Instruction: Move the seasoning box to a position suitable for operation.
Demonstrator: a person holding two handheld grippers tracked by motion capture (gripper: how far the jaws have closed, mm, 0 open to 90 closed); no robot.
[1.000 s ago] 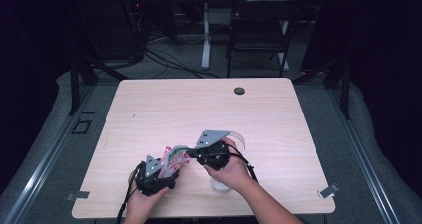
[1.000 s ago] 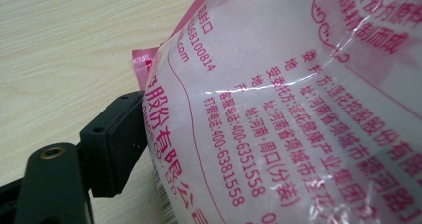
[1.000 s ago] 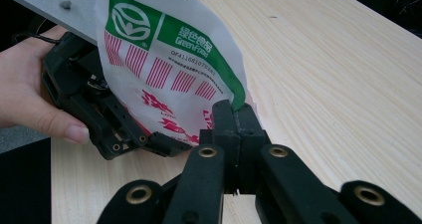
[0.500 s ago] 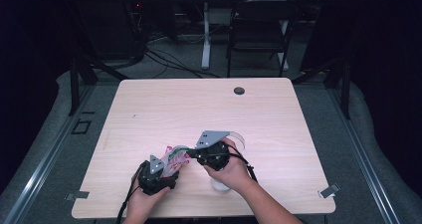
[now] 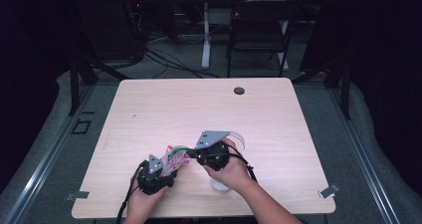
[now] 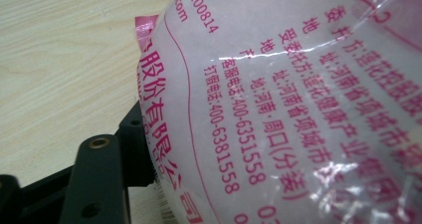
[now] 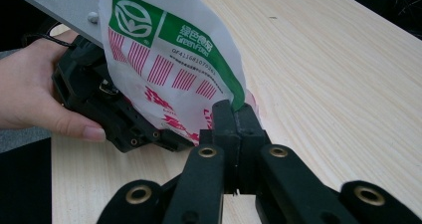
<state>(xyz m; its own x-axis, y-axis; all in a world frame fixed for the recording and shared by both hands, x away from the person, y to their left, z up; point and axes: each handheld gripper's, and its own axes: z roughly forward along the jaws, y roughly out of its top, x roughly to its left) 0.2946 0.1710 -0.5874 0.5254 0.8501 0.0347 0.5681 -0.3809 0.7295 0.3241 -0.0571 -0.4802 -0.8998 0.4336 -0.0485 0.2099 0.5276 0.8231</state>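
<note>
The soft white plastic bag with pink and green print (image 5: 174, 157) hangs between the two tongs, low over the pale wooden table (image 5: 209, 109). Since a moment ago almost nothing has moved in the high view: both hands sit in the same spot near the front edge of the table. The one change is small. The jaws of the left tongs (image 5: 166, 167) have just been closing in around the bag. I think the left side is getting ready to take a firm hold, so the two can pull or open the bag together.

The right tongs (image 7: 234, 115) are shut tight on one corner of the bag, near the green stripe (the two black jaws press flat on it). In the left gripper view the bag (image 6: 298, 94) bulges right up against the camera and one black jaw lies along its side. The left tongs stand fairly wide with the bag between them, but I cannot tell if they are squeezing it yet.
</note>
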